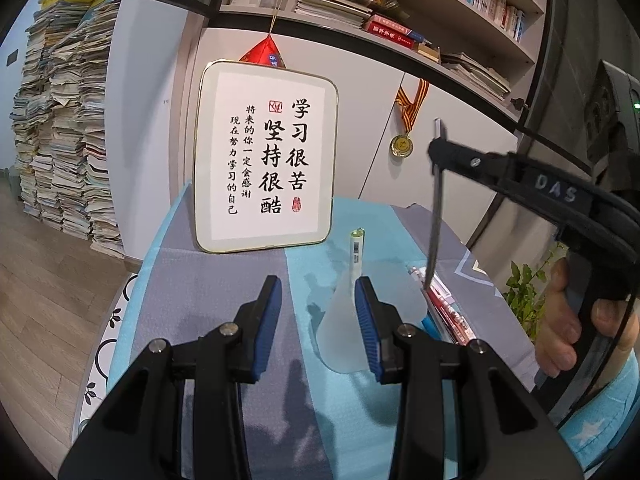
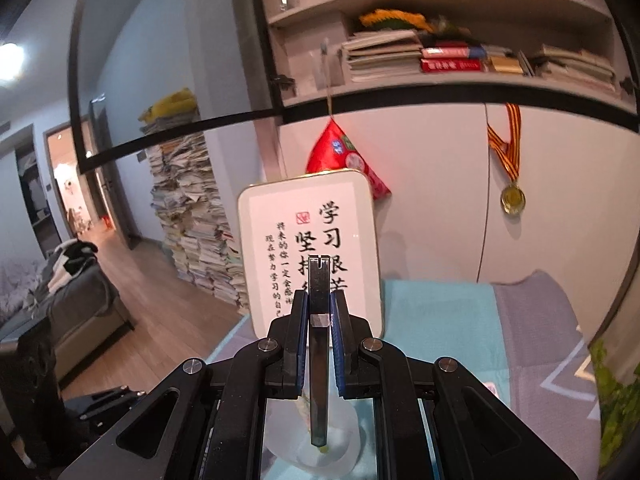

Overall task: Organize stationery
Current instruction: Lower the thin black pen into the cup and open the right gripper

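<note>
My right gripper (image 2: pixel 320 296) is shut on a slim dark pen-like item (image 2: pixel 320 380) and holds it upright. Its lower tip hangs over the mouth of a frosted translucent cup (image 2: pixel 346 450). In the left wrist view the same dark item (image 1: pixel 436 208) points down at the cup's right edge, with the right gripper (image 1: pixel 437 148) clamped near its top. A white pen with a green end (image 1: pixel 355 248) sticks out of the frosted cup (image 1: pixel 340 332). My left gripper (image 1: pixel 317 284) stands open over the cloth, its right finger in front of the cup, nothing between the pads.
Red pens (image 1: pixel 444 304) lie on the blue-grey cloth (image 1: pixel 224 280) right of the cup. A framed calligraphy board (image 1: pixel 266 156) stands at the back. A person's hand (image 1: pixel 560 320) holds the right gripper's handle. A medal (image 1: pixel 401 146), bookshelves, a plant (image 1: pixel 524 296) and tall paper stacks (image 1: pixel 64 128) surround the table.
</note>
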Tool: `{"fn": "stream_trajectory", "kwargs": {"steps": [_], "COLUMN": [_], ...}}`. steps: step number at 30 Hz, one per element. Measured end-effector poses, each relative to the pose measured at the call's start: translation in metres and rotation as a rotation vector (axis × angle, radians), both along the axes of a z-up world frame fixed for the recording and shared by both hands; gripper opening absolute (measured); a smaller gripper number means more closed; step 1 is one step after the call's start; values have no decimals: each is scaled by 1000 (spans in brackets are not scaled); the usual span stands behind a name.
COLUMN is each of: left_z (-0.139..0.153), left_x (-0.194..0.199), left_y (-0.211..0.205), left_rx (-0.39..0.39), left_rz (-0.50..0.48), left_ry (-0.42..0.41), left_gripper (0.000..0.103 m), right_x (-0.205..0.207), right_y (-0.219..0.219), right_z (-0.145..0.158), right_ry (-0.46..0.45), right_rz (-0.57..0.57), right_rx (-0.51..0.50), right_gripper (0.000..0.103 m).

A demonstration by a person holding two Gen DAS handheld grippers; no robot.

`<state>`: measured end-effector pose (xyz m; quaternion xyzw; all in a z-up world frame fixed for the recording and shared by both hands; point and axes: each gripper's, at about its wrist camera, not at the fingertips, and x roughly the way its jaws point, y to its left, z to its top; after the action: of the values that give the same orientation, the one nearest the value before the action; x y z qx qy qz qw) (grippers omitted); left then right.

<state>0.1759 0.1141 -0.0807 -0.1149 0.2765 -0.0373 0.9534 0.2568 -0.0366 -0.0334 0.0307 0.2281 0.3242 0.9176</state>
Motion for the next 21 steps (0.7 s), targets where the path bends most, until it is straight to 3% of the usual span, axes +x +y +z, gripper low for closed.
{"fn": "stream_trajectory", "kwargs": {"steps": [14,21], "left_z": [-1,-1], "left_x": [0,0], "left_y": [3,1], "left_rx": [12,17], "left_rz": [-1,-10], "left_ry": [12,20], "left_gripper": [36,36], "right_x": [32,26], "right_y": [8,10], "right_z": [-59,-69], "right_ry": [334,383], "right_rz": [-20,7], "right_rx": [-108,-168], "right_gripper": [12,12]}}
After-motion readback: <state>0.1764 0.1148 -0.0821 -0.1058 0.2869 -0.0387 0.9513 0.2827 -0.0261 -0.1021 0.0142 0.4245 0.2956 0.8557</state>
